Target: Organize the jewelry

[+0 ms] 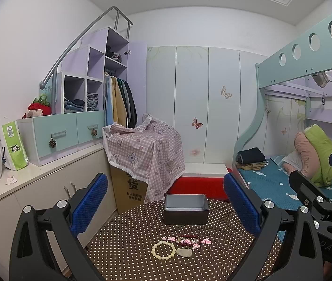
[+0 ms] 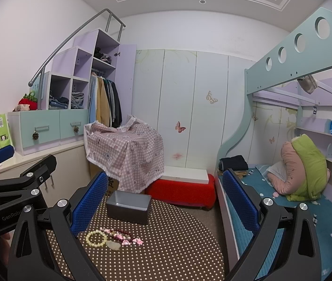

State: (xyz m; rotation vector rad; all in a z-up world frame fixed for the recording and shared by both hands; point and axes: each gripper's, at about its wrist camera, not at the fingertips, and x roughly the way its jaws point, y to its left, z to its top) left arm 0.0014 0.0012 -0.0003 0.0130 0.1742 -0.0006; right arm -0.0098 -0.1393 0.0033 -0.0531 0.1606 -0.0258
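Note:
A cream bead bracelet (image 1: 163, 250) (image 2: 96, 238), a pale stone pendant (image 1: 184, 253) (image 2: 113, 245), and a dark red bead strand with pink flower beads (image 1: 188, 239) (image 2: 122, 234) lie together on a round brown polka-dot table (image 1: 130, 264) (image 2: 177, 245). An open grey box (image 1: 185, 208) (image 2: 128, 207) stands empty behind them. My left gripper (image 1: 166, 206) is open and empty, above the jewelry. My right gripper (image 2: 164, 199) is open and empty, right of the jewelry; it also shows at the right edge of the left wrist view (image 1: 325, 187).
A cardboard box under a pink checked cloth (image 1: 142, 145) stands behind the table. A white counter (image 1: 37, 173) with bags runs along the left. A red bench (image 2: 182, 192) and a bunk bed (image 2: 283, 187) lie to the right.

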